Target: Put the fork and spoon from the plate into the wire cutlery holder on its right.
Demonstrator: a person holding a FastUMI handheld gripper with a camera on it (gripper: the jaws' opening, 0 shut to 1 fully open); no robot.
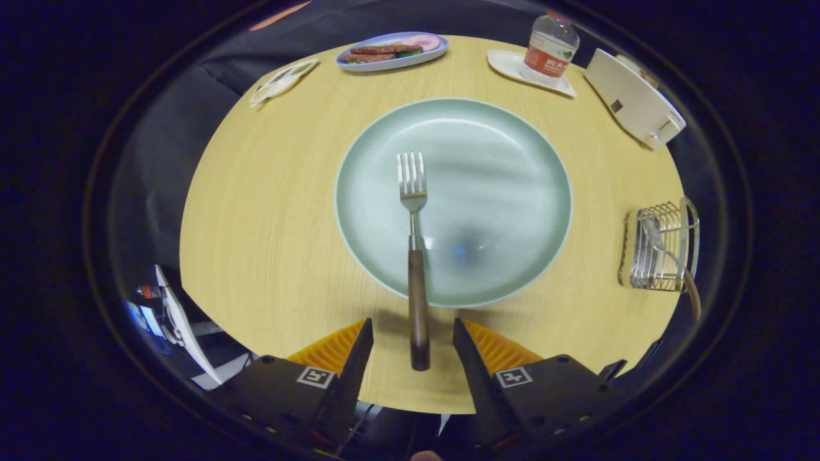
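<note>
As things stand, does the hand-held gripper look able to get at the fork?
Probably yes: the hand-held gripper is open, the fork handle's end lies between its fingers, sticking out past the plate rim, with nothing in the way.

Even overhead light, soft glare on the plate [512, 147], fisheye-bent edges.

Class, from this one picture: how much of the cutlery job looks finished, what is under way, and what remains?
Done: the spoon already stands in the wire cutlery holder. Under way: the open tongs straddle the wooden handle of the fork, not gripping it. Left: the fork lies across the plate rim and must go into the holder.
</note>
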